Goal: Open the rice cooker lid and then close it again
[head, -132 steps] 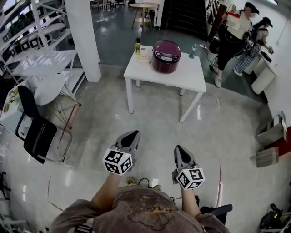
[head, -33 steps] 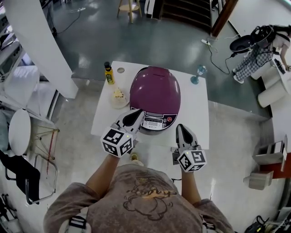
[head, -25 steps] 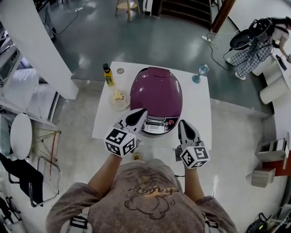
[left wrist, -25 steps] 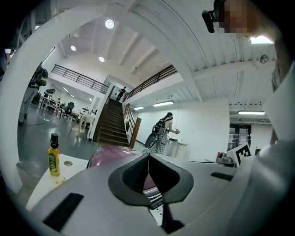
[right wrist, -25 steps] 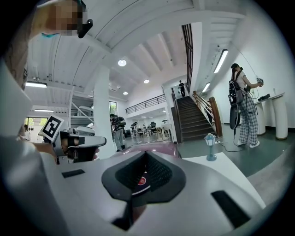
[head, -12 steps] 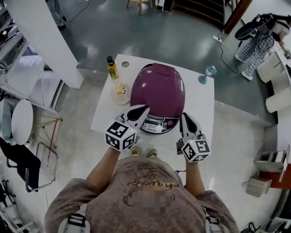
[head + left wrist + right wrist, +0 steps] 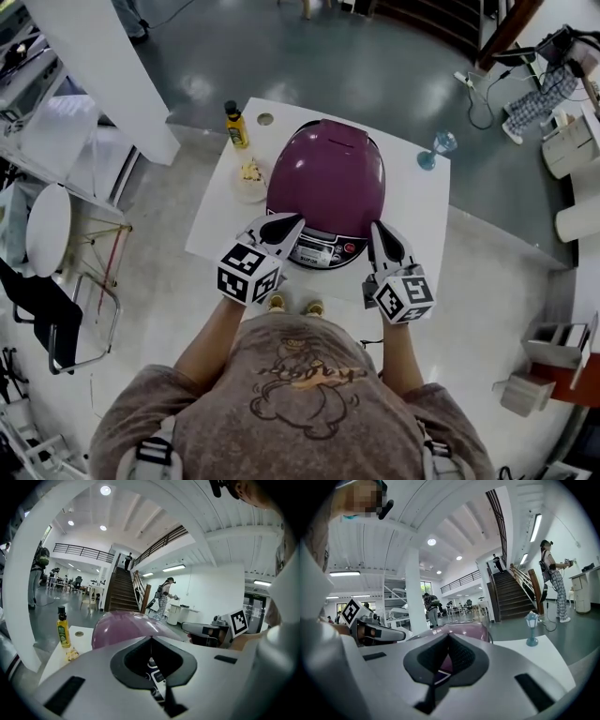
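No words or numbers can be read here. The print on the rice cooker [image 7: 325,180] and on the bottle [image 7: 234,127] is too small to read.

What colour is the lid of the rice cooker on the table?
Glossy dark purple; the head view shows the lid best.

Bright ceiling lamps [image 7: 105,490] lit everything evenly; the glossy floor [image 7: 309,56] carried glare, and fisheye distortion bent edges with dark corners.
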Available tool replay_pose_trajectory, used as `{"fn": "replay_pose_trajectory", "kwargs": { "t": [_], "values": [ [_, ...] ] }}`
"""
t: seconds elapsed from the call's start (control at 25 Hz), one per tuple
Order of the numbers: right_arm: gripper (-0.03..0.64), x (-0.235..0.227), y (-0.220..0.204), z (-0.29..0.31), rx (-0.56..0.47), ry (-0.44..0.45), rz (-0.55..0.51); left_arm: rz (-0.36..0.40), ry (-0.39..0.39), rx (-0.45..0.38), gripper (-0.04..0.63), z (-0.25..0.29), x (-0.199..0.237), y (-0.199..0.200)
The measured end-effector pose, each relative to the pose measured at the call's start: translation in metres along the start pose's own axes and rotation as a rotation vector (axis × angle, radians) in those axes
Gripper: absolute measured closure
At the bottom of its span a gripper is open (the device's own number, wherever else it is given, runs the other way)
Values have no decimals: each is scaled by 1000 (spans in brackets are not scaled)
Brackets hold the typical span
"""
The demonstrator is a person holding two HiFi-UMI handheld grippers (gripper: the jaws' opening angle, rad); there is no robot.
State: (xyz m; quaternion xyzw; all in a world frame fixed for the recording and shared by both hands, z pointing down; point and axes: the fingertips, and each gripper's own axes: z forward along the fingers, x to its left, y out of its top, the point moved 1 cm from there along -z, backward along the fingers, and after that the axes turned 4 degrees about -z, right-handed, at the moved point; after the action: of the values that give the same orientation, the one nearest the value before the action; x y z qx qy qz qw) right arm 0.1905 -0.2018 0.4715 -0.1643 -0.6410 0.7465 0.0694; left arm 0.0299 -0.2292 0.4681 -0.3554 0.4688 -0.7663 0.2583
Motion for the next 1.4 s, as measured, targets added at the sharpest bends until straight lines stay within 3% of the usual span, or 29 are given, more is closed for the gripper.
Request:
{"fn": "replay_pose_trajectory", "kwargs": {
  "t": [0.76,1.4],
  "values": [
    [615,6,-8,8,36,71,-11,9,35,98,574,6,-1,-19],
    [615,6,-8,14,41,69,-15,33,28,152,575,8,-2,-20]
  ]
}}
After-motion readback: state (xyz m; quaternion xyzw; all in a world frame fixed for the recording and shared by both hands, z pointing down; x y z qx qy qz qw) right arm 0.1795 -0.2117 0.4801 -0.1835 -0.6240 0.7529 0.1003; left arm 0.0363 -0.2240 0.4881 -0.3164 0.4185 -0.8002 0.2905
